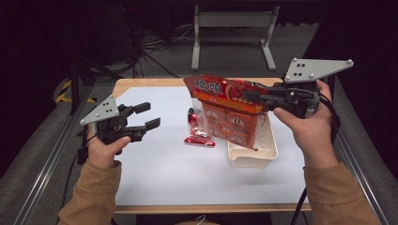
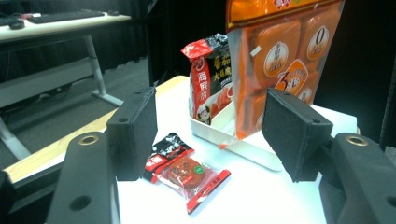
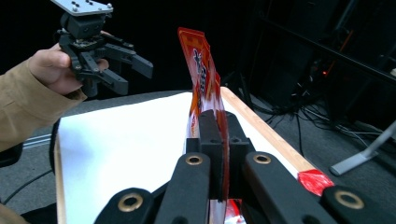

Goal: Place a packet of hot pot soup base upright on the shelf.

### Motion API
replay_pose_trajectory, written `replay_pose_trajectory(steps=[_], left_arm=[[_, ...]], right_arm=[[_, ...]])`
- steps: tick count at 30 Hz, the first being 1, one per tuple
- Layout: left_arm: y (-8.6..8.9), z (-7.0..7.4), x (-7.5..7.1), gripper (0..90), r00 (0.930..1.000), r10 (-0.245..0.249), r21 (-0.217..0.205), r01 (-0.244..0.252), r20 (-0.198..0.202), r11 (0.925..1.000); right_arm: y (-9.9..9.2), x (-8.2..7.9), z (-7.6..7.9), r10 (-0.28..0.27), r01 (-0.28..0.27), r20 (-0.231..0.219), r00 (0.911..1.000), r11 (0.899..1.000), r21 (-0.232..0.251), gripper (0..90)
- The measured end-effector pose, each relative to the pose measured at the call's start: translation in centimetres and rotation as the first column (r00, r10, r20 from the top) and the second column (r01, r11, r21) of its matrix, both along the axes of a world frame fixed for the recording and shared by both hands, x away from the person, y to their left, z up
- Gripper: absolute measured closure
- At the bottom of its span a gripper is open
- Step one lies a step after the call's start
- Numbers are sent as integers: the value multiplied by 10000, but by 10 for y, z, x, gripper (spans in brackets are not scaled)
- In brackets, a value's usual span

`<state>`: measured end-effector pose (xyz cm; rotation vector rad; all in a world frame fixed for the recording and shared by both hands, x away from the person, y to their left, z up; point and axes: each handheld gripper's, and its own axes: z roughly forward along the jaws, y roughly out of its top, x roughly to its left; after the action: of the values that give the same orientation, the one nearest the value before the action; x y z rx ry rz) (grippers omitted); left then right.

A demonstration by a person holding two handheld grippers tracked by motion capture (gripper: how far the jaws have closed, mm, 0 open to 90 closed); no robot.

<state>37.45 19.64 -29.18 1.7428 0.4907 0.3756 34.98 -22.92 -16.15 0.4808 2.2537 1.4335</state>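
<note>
A: A person's right claw [image 1: 251, 97] is clamped tight on the top edge of an orange bag [image 1: 225, 112], which hangs below its jaws with its bottom corner over the white tray [image 1: 263, 150]. The left claw [image 1: 146, 115] stands well apart to the left, jaws about half spread and nothing between them.

B: In the right gripper view the film is pinched flat between the pads [image 3: 211, 135], the bag [image 3: 201, 74] rising edge-on ahead of that claw [image 3: 223, 154], with the left claw [image 3: 133, 72] beyond, to the left.

A: Risk from here: the grip is on one thin strip of film. A tug or swing could slide it from the pads, dropping the bag on the tray rim and tipping the tray.

B: The red packet [image 2: 208, 81] standing in the tray [image 2: 243, 149] could be knocked over too. It appears in the left gripper view, just left of the bag [image 2: 280, 60] ahead of the open claw [image 2: 215, 128]; from above it is mostly behind the bag.

A: That view also has two small sachets [image 2: 184, 168] lying flat low between the left claw's jaws, still ahead of its pads [image 2: 135, 126]. From above the sachets [image 1: 199, 138] lie just left of the tray; a third may sit behind, too blurred to say.
</note>
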Motion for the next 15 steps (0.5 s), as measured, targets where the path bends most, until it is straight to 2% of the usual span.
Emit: replay_pose_trajectory(steps=[12, 15], left_arm=[[1, -9, 10, 336, 9991, 120, 296, -108, -406, 9995], [0, -11, 11, 332, 9989, 128, 340, -112, -458, 9994]], right_arm=[[-19, 6, 2, -330, 326, 355, 9988, 9994, 104, 900], [-22, 6, 1, -672, 676, 717, 9952, 9977, -26, 900]])
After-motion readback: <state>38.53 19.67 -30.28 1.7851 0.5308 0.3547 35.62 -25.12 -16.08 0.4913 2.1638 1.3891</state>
